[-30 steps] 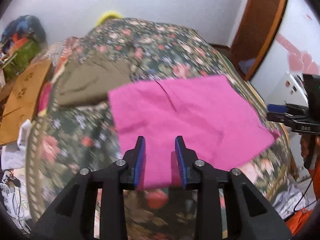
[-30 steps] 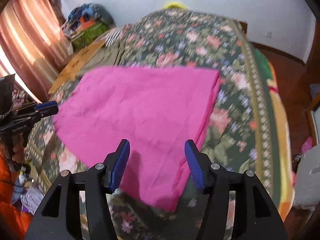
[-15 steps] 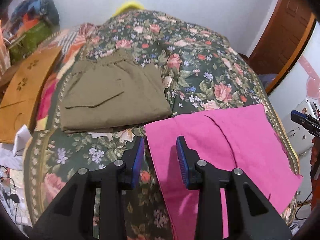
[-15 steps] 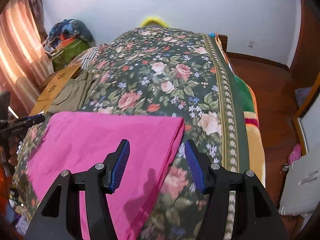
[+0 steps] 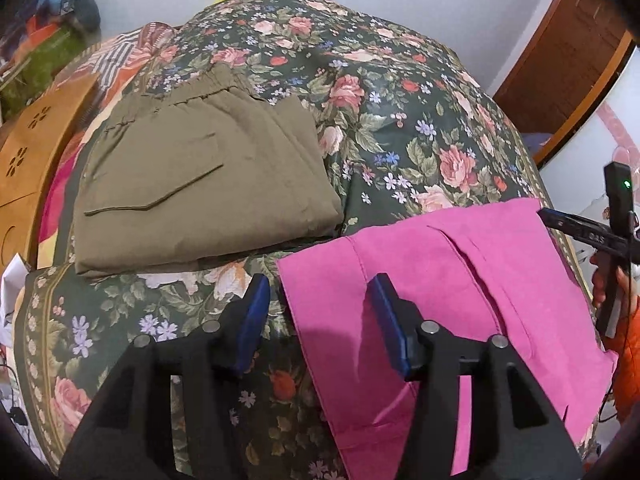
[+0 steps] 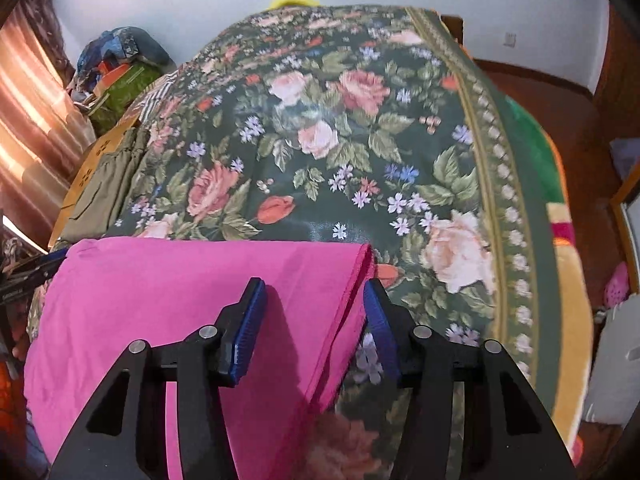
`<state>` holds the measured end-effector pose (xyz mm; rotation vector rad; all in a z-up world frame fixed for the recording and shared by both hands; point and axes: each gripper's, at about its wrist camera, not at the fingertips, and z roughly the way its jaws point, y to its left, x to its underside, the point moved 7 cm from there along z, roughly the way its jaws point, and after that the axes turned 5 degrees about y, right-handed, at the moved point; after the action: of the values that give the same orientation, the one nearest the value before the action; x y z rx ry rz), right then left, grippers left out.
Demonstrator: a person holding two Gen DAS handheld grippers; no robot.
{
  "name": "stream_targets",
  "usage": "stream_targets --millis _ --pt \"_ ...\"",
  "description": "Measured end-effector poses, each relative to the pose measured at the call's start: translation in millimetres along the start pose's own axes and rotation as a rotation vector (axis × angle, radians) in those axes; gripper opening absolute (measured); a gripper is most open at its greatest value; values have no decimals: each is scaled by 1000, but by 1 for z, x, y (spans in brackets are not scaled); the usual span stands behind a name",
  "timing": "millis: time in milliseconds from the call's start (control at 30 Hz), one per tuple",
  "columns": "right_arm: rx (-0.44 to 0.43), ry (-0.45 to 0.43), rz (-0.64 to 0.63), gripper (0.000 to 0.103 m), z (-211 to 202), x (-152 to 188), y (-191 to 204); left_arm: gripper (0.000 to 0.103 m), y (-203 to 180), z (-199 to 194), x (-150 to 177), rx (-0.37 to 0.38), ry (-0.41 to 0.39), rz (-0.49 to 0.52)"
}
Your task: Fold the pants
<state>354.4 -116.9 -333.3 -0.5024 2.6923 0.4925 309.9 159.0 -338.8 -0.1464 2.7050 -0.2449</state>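
Observation:
The pink pants lie flat on the floral bedspread, folded with a seam running along them. My left gripper is open above their left edge, holding nothing. In the right wrist view the pink pants fill the lower left, and my right gripper is open above their right folded edge, holding nothing. The right gripper also shows at the far right edge of the left wrist view.
Folded olive pants lie on the bed to the left of the pink ones. A tan cardboard piece and piled clothes sit beyond the bed's left side. The bed's right edge drops to a wooden floor.
The pink pants were spread out in the air a second ago; now they lie flat on the bed nearer me. Both grippers have opened wider and let go.

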Motion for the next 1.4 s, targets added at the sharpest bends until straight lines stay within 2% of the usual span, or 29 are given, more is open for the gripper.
stream_targets --millis 167,300,367,500,567,667,867,1000,1100,1267,1400 --pt "-22 13 16 45 12 -5 -5 53 -3 3 -2 28 -8 -18" --pt "-51 5 47 16 13 -10 -8 51 -2 5 -3 52 -11 -47" --pt "-54 -3 54 11 14 -11 -9 45 0 3 -3 84 -19 -70" --pt "-40 -30 51 9 11 -12 -12 36 3 -1 -3 153 -30 -105" --pt "-35 -48 43 8 9 -14 -13 26 3 -2 -3 165 -28 -111" --pt "-33 -64 29 6 7 -18 -11 15 -1 -5 -4 145 -41 -96" --pt "-25 -91 -13 4 4 -26 -1 5 -6 -9 1 41 -65 -39" --pt "10 -125 -25 3 0 -30 -1 3 5 -4 11 -16 -33 -33" --pt "4 -133 2 3 -3 -32 -8 3 15 -2 18 0 -14 -60" --pt "54 -157 -3 3 -11 -34 -13 3 22 -6 17 -13 -17 -84" --pt "5 -121 9 3 -14 -31 -11 3 16 -9 16 -45 -6 -57"
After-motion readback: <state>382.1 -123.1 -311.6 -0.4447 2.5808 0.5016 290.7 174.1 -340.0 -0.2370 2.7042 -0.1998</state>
